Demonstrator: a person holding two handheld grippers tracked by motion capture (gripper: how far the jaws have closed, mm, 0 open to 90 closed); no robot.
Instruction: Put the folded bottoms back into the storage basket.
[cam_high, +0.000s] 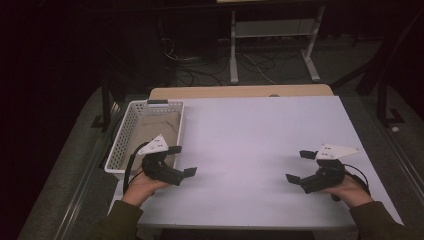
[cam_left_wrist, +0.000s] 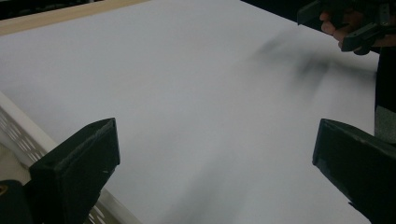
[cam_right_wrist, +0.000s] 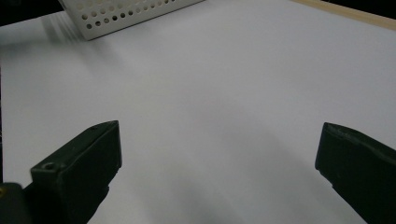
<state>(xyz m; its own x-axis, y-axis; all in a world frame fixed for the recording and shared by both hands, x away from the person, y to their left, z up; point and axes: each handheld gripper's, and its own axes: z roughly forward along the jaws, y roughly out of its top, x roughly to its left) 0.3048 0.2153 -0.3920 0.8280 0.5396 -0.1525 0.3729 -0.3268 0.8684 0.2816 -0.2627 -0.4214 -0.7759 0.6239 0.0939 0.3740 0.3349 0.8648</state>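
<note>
A white table (cam_high: 250, 135) lies in front of me. My left gripper (cam_high: 182, 161) hovers over its near left corner, open, nothing between its jaws; its own view shows the jaws wide apart (cam_left_wrist: 215, 158) over bare white surface. My right gripper (cam_high: 299, 166) sits over the near right part, also open and holding nothing, with the jaws spread (cam_right_wrist: 217, 163) above the tabletop. A white perforated basket (cam_high: 120, 142) stands at the table's left edge beside the left gripper, with a tan cloth (cam_high: 157, 127) lying inside it.
The basket's rim (cam_left_wrist: 18, 128) runs just left of my left jaw, and its holed wall (cam_right_wrist: 126, 11) shows far off from the right gripper. A wooden strip (cam_high: 240, 91) borders the far edge. Beyond it are a desk frame (cam_high: 310, 55) and floor cables.
</note>
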